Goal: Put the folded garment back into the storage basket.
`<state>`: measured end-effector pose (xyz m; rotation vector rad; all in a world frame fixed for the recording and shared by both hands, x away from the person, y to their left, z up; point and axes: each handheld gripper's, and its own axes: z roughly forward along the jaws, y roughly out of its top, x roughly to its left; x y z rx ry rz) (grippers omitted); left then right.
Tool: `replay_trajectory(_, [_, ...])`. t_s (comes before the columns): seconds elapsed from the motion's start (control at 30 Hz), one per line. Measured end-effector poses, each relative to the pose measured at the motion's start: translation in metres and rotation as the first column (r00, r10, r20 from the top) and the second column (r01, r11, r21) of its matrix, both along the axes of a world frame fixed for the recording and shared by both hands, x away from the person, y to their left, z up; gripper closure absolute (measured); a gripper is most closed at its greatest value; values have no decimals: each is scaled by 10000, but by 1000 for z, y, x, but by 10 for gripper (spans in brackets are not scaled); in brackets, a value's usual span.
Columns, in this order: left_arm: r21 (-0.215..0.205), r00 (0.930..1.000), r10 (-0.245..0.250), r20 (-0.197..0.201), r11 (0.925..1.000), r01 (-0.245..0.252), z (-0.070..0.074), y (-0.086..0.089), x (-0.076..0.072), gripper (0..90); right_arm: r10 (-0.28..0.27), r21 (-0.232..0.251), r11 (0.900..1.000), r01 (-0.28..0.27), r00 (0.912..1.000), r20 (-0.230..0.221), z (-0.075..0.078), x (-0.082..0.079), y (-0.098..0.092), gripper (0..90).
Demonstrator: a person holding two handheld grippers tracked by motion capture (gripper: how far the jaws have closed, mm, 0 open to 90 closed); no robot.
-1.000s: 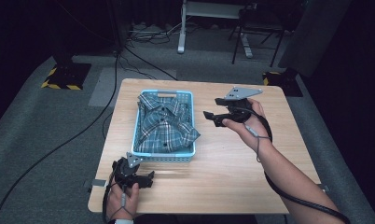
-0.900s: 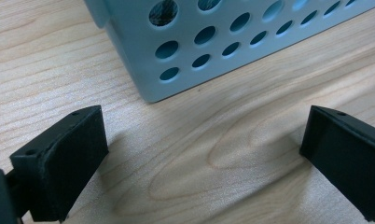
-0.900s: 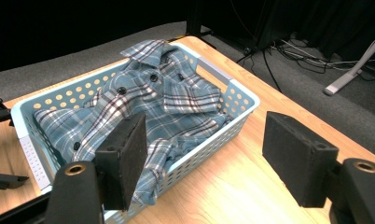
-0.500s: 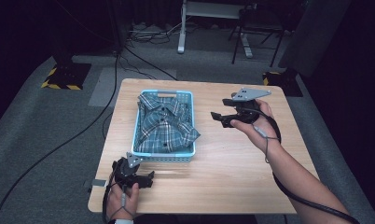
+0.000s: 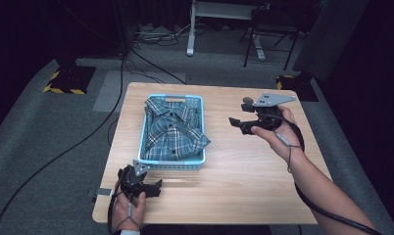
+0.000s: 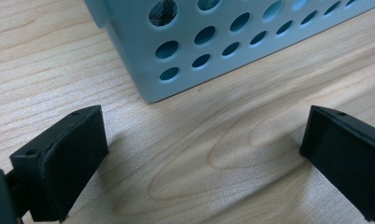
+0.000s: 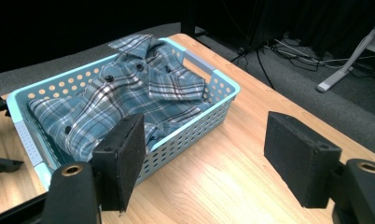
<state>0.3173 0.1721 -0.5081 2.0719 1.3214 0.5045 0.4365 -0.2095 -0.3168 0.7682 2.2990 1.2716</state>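
A light blue perforated basket [image 5: 145, 128] stands left of centre on the wooden table, and a folded blue plaid shirt [image 5: 174, 131] lies in it with its collar at the far end. My left gripper [image 5: 156, 187] rests low on the table by the basket's near left corner [image 6: 143, 88], open with nothing between its jaws. My right gripper [image 5: 236, 124] hovers to the right of the basket, held in a hand, and points at it. It is open and holds nothing. In the right gripper view the basket [image 7: 221, 87] and shirt [image 7: 129, 86] lie beyond the jaws.
Bare wooden table [image 5: 244, 176] stretches to the right of and in front of the basket. The left gripper sits close to the table's front edge. Cables [image 5: 136, 58], a yellow-and-black striped base [image 5: 65, 89] and white desk legs [image 5: 190, 46] are on the floor behind the table.
My right gripper has drawn back to the right, away from the basket, still open. The left gripper and the basket have stayed put.
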Motion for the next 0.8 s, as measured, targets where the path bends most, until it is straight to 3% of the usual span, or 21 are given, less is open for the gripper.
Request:
replay_trajectory(0.43, [-6, 10000, 5, 8, 10000, -5, 0, 0, 0, 3, -232, 96, 9997, 231, 9997, 49, 8, 0, -25, 294])
replay_trajectory(0.8, [-12, 10000, 0, 9, 10000, 0, 0, 0, 0, 3, -281, -319, 9991, 285, 9995, 158, 9, -3, -41, 290])
